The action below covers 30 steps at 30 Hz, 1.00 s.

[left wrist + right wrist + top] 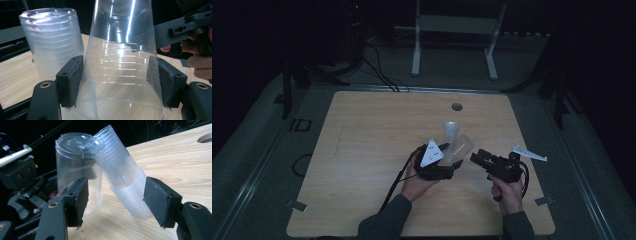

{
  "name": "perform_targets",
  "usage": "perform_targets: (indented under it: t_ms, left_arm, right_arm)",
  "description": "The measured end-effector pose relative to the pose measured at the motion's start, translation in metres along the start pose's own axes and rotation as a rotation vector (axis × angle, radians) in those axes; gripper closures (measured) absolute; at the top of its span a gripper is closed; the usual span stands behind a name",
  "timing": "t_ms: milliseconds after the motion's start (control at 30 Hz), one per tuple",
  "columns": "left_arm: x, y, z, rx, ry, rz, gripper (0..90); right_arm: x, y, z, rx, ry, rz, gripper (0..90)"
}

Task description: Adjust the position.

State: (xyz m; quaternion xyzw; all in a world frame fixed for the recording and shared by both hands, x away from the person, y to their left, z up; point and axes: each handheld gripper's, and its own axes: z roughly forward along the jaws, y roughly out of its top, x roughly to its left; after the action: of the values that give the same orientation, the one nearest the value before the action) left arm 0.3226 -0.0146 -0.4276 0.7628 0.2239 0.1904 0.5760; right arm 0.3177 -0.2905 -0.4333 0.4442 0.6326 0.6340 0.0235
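My left gripper [451, 159] is shut on a single clear plastic cup [462, 146], held tilted with its base up. In the left gripper view both pads [72, 80] press the cup's [120, 62] walls near its open rim. A stack of clear cups [450, 130] stands upside down on the table just behind it, and appears as a ribbed stack [52, 42] at the left. My right gripper [476, 158] points at the held cup from the right, with its jaws apart. In its view the cup [77, 162] and the stack [122, 175] lie beyond the pads, untouched.
The wooden table [362, 150] has a round cable hole [456, 106] at the back centre. A white frame stand [455, 25] and cables [377, 70] are on the floor behind the table. Metal brackets sit at the table's front corners [295, 205].
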Motion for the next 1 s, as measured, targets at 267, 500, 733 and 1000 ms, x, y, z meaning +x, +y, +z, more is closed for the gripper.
perform_targets:
  t_ms: [267, 500, 733, 1000]
  left_arm:
    - [0.006, 0.003, -0.006, 0.004, -0.014, -0.011, 31.0]
    - [0.009, 0.006, -0.009, 0.012, -0.028, -0.012, 31.0]
    - [0.01, 0.006, -0.011, 0.026, -0.035, 0.0, 31.2]
    - [0.012, 0.007, -0.012, 0.042, -0.036, 0.015, 31.3]
  right_arm:
    - [0.002, 0.004, -0.003, 0.037, -0.056, -0.061, 38.4]
    - [0.007, 0.01, -0.005, 0.088, -0.111, -0.145, 39.4]
    - [0.01, 0.015, -0.005, 0.143, -0.16, -0.207, 39.3]
    - [0.016, 0.019, -0.003, 0.21, -0.202, -0.297, 39.3]
